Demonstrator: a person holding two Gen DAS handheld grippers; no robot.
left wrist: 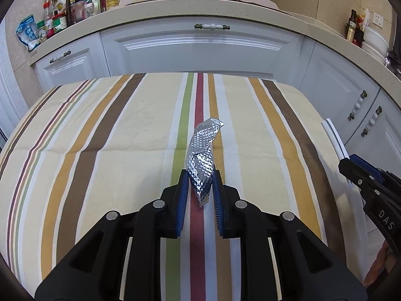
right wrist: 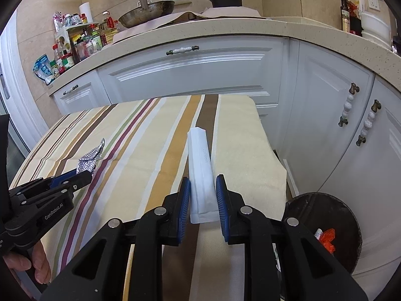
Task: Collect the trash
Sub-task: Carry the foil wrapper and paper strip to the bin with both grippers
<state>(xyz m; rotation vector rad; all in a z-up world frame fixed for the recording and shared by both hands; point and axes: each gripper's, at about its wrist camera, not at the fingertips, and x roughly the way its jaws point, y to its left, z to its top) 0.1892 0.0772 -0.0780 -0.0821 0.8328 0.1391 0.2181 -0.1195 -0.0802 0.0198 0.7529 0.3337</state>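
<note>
— So, what has the left gripper (left wrist: 200,183) got?

— Its blue-padded fingers (left wrist: 182,190) are pinching a crumpled silver foil wrapper with a diamond-embossed surface (left wrist: 204,150). The wrapper sticks up from between the pads, over the red stripe of the striped cloth that covers the table (left wrist: 112,138), about midway across it.

— And the right gripper (right wrist: 203,193)?

— Its fingers (right wrist: 185,195) are pinching a long white paper packet with small grey printed digits (right wrist: 201,165). The packet runs forward from the pads, above the cloth near the table's right edge.

— Is the packet lying on the cloth?

— I cannot tell whether its far end touches.

— Anything beyond that edge?

— Past the table's near right corner, lower down, stands a round dark brown bin (right wrist: 325,228), with a bit of red crumpled wrapper (right wrist: 328,238) inside it. A person's hand (right wrist: 27,263) shows under the left gripper's handle.

— Behind the table?

— White kitchen cabinets with beaded handles (right wrist: 190,70).
</note>
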